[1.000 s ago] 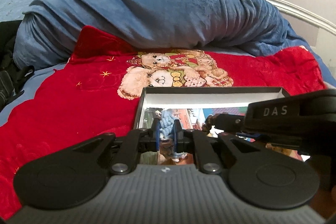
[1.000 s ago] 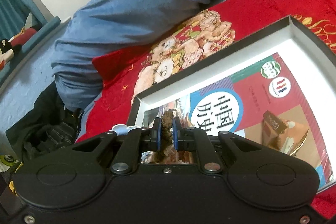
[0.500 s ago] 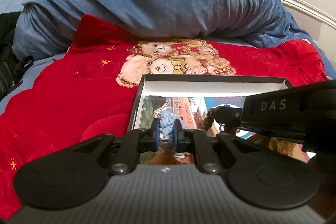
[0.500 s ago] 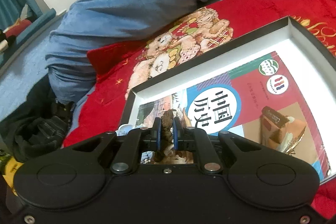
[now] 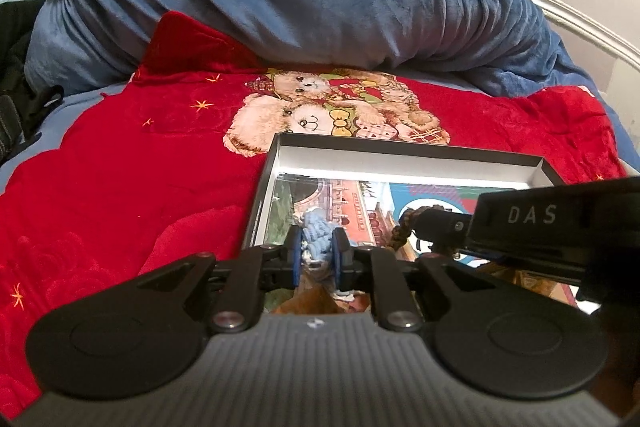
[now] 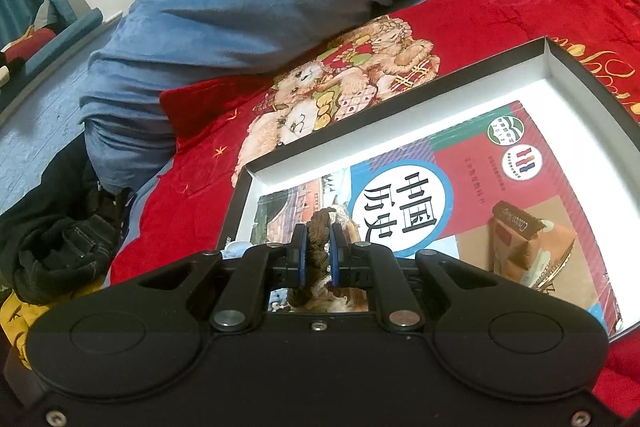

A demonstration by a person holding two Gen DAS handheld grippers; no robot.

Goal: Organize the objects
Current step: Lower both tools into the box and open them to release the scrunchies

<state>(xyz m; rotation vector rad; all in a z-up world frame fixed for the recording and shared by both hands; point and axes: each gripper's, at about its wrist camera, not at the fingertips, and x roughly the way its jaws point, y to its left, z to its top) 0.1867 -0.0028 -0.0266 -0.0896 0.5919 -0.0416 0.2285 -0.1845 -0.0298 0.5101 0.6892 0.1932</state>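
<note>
Our left gripper [image 5: 317,250] is clenched on a light blue knitted piece [image 5: 316,233], our right gripper [image 6: 318,254] on a brown knitted piece [image 6: 316,247], both over the box [image 6: 560,63] ahead. Both look soft and light; we pinch mid-body.

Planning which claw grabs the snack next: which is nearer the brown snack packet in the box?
Right. The right claw is beside the snack packet; the left claw sits farther away.

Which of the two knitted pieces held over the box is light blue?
The light blue knitted piece in the left claw; the right claw grips a brown knitted piece.
</note>
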